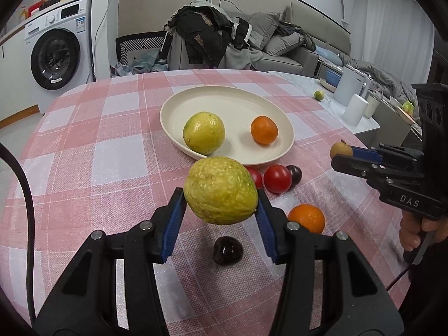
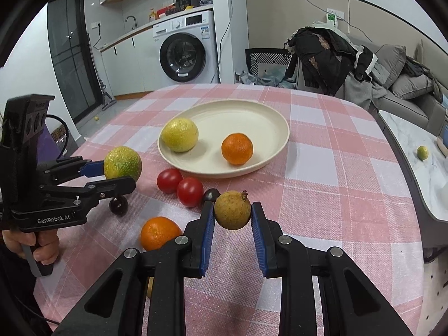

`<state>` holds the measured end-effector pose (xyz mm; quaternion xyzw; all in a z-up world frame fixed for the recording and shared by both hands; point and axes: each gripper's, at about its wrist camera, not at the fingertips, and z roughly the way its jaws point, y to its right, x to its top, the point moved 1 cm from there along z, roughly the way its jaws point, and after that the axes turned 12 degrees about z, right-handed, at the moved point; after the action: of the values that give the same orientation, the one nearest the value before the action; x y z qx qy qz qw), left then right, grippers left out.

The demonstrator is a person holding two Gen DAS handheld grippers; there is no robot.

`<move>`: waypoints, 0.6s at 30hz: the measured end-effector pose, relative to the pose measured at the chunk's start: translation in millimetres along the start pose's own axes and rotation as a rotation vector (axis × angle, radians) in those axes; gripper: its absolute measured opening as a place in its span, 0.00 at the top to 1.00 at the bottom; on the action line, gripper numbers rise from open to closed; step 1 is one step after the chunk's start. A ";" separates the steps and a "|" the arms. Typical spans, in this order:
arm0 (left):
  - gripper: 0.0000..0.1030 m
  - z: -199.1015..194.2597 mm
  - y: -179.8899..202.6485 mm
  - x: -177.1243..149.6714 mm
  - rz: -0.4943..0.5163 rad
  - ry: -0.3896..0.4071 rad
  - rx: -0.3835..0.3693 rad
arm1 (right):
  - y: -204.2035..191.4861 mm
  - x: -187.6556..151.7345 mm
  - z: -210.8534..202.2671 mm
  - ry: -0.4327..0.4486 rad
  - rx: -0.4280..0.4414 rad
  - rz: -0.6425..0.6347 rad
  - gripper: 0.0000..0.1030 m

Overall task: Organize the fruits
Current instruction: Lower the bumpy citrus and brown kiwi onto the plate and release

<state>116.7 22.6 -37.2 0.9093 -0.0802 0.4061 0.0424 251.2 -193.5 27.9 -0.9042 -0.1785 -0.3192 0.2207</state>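
My left gripper is shut on a wrinkled yellow-green fruit, held above the cloth just short of the cream plate. The plate holds a smooth yellow fruit and a small orange. My right gripper is shut on a small brown round fruit, lifted off the table. On the cloth between grippers and plate lie two red tomatoes, a dark fruit, another orange and a dark cherry-like fruit. The left gripper with its fruit also shows in the right wrist view.
A round table with a pink checked cloth carries everything. To the right stands a marble side table with white cups and a small lime. A sofa with clothes and a washing machine lie beyond.
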 end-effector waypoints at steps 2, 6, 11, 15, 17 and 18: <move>0.55 -0.8 -1.7 2.2 -0.001 0.006 0.004 | 0.6 2.8 -1.5 0.003 0.007 0.006 0.74; 0.55 1.3 -1.9 6.7 0.006 0.004 0.001 | -1.0 8.8 -2.8 0.005 0.007 -0.001 0.74; 0.55 7.2 -0.7 12.7 0.012 -0.002 0.003 | -6.9 15.8 -2.9 0.008 0.019 -0.014 0.74; 0.55 10.6 0.0 16.7 0.015 -0.001 0.005 | -12.0 20.5 0.2 0.012 0.026 -0.023 0.74; 0.55 12.2 0.7 19.2 0.018 0.000 0.006 | -14.3 23.2 3.3 0.010 0.031 -0.027 0.74; 0.55 13.0 0.9 20.3 0.020 0.000 0.005 | -15.6 24.6 5.1 0.008 0.032 -0.029 0.74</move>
<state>139.4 17.6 -30.7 0.9086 -0.0881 0.4068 0.0359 264.5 -173.4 45.0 -0.8965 -0.1960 -0.3230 0.2312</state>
